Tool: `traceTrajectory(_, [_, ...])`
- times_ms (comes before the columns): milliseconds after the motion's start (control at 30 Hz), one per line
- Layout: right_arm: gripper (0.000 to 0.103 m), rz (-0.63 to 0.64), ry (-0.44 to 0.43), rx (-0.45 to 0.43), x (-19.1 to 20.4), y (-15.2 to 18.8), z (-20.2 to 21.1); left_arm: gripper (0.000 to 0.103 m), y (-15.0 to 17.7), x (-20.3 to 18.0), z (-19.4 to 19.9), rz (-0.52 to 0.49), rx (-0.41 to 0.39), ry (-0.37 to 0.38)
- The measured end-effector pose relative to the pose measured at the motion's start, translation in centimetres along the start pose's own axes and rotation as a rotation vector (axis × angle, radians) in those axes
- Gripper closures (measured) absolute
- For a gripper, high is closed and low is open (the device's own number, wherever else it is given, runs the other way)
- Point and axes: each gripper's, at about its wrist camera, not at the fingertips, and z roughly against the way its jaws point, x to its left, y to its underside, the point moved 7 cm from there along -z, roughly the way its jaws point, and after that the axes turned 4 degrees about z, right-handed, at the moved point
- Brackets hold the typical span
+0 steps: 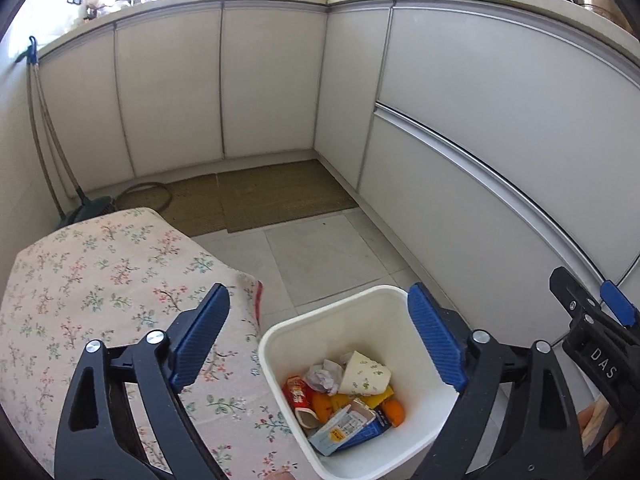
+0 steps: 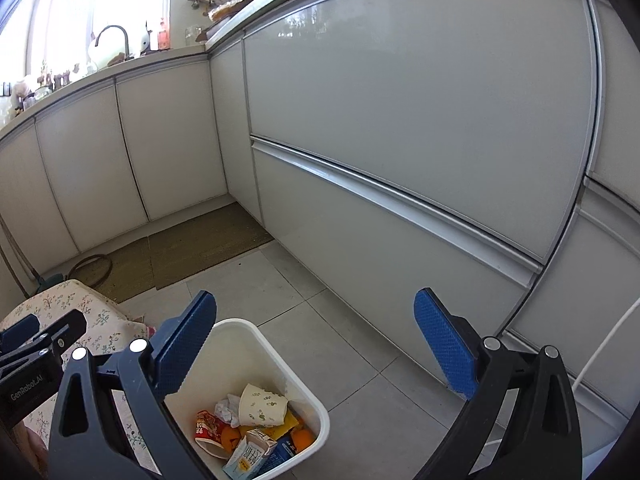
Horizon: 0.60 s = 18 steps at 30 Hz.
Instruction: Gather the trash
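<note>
Below, a square white plastic bin [image 1: 276,344] holds crumpled trash; both ribbed-padded grippers (left [image 1: 320,336], right [image 2: 316,344]) gape wide, empty

A white, square plastic waste bin [image 1: 276,344] stands upright on the grey tiled floor, just beside the floral-clothed tabletop. Inside lie a floral paper cup [image 1: 366,374] on its side, crumpled white tissue [image 1: 325,376], a red cup [image 1: 297,398], a blue-and-white carton [image 1: 346,432] and orange pieces [image 1: 394,411].
</note>
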Motion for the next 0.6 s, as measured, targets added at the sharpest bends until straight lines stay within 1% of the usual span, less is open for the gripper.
traceTrajectory(100, [0.007, 0.045, -0.016, -0.002, 2.0, 0.1, 0.2, 0.008, -0.3, 1.6, 1.1, 0.014, -0.033, -0.042])
traceTrajectory(233, [0.007, 0.066, -0.036, -0.016, 4.1, 0.1, 1.0, 0.008, -0.2, 3.7, 2.2, 0.023, -0.047, -0.090])
traceTrajectory(400, [0.007, 0.085, -0.081, -0.024, 6.9, 0.0, 2.0, 0.007, 0.0, 6.5, 4.1, 0.039, -0.068, -0.133])
traceTrajectory(600, [0.007, 0.142, -0.137, -0.040, 11.3, 0.3, 3.3, 0.007, 0.2, 10.9, 6.4, 0.089, -0.087, -0.181])
